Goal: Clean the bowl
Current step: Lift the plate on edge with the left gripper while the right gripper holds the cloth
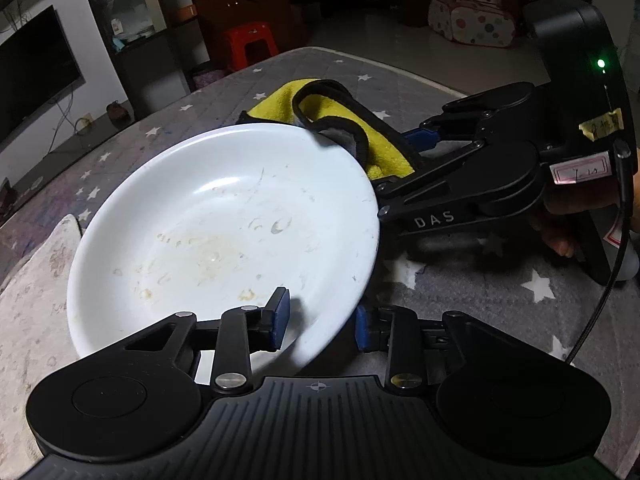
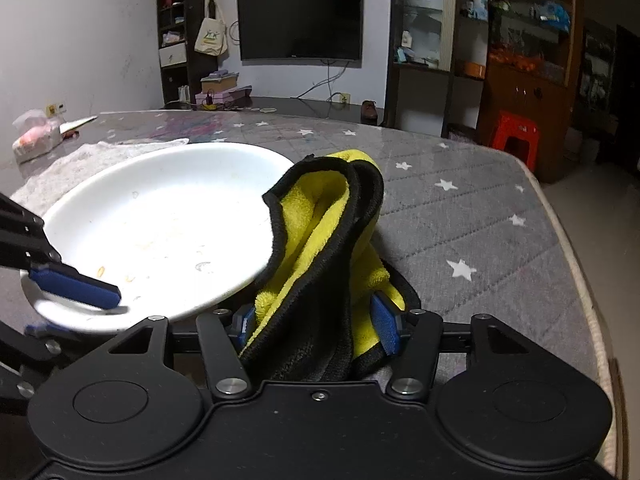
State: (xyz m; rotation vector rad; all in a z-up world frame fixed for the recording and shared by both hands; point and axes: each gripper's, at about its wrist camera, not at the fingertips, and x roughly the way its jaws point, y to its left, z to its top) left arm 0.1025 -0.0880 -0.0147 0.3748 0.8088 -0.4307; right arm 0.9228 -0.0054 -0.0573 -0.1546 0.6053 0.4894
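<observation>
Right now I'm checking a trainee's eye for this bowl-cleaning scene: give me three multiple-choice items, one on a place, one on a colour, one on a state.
1. Where does the cloth meet the bowl?
A. Over its rim
B. Flat under it
C. Apart from it

2. The cloth's edging is:
A. Red
B. Black
C. White

3. The left gripper jaws are:
A. Clear of everything
B. On the cloth
C. Either side of the bowl's rim

Answers: A, its folded corner overlaps the rim; B, dark trim borders the yellow; C, one blue pad sits inside the bowl, one outside.
</observation>
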